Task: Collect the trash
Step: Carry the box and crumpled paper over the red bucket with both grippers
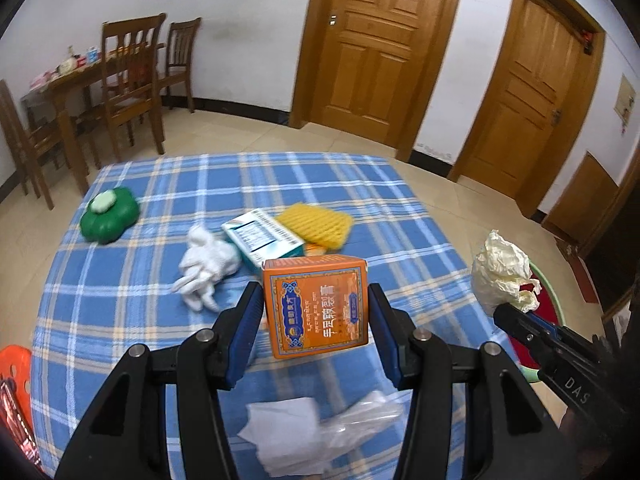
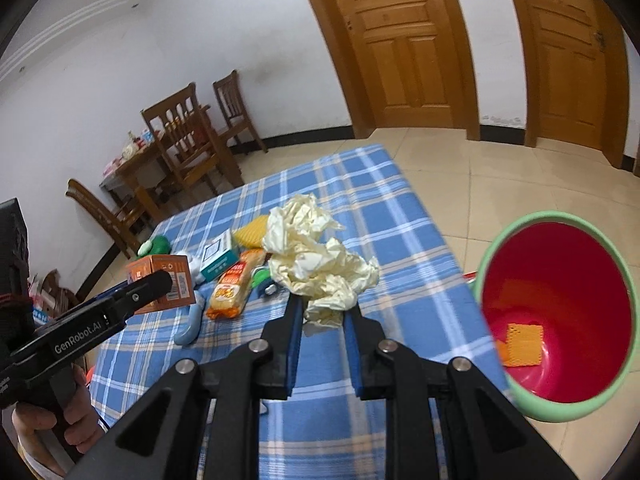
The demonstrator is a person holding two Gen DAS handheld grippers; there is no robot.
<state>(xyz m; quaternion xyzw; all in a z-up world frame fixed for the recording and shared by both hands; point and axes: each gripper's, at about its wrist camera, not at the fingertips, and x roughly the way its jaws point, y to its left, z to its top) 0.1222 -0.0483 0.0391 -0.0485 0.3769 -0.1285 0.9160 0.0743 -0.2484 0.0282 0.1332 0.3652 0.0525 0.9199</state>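
Observation:
My left gripper (image 1: 316,300) is shut on an orange box (image 1: 318,304), held off the blue checked tablecloth (image 1: 120,320). The same orange box (image 2: 160,280) shows in the right wrist view at the left gripper's (image 2: 168,276) tip. My right gripper (image 2: 322,308) is shut on a crumpled cream paper wad (image 2: 316,256), lifted above the cloth; the wad (image 1: 500,276) also hangs at the right in the left wrist view. A red bin with a green rim (image 2: 560,320) stands right of the table, with orange scraps (image 2: 520,344) on its bottom.
On the cloth lie a white glove (image 1: 208,272), a teal-and-white box (image 1: 264,240), a yellow net sleeve (image 1: 316,224), a green lidded container (image 1: 108,216), an orange snack packet (image 2: 234,284) and white tissue with clear plastic (image 1: 304,436). Wooden chairs (image 1: 128,92) and doors (image 1: 372,48) stand behind.

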